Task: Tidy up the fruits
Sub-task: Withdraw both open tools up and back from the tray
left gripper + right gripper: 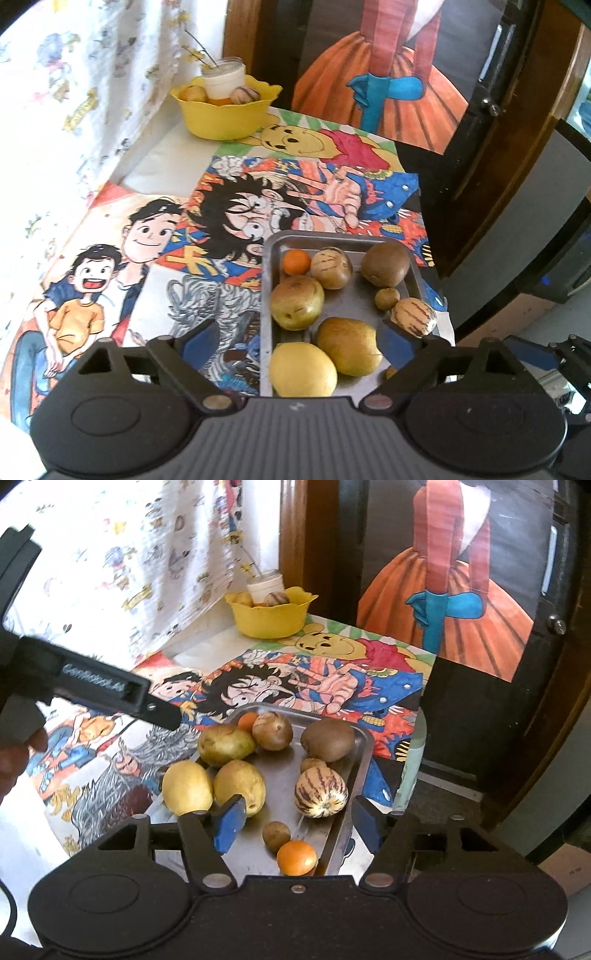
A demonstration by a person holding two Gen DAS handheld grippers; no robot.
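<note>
A metal tray (pixel 351 306) (pixel 284 797) on the cartoon-print table holds several fruits: yellow-green pears (pixel 297 306) (pixel 240 784), a brown kiwi (pixel 386 264) (pixel 328 738), a striped melon (pixel 413 316) (pixel 320 793), small oranges (pixel 296 261) (pixel 296 856) and small brown fruits (pixel 276 835). A yellow bowl (pixel 223 110) (pixel 271 614) at the far left corner holds a few fruits and a white cup. My left gripper (pixel 299 341) is open and empty, near the tray's near end. My right gripper (pixel 299 821) is open and empty over the tray's near end.
A patterned curtain (pixel 74 92) hangs along the left side. A dark wooden door (pixel 498 129) and a painted poster (pixel 461 590) stand behind the table. The table's right edge (pixel 436 266) lies just beyond the tray. The left gripper's body (pixel 92 686) crosses the right wrist view at left.
</note>
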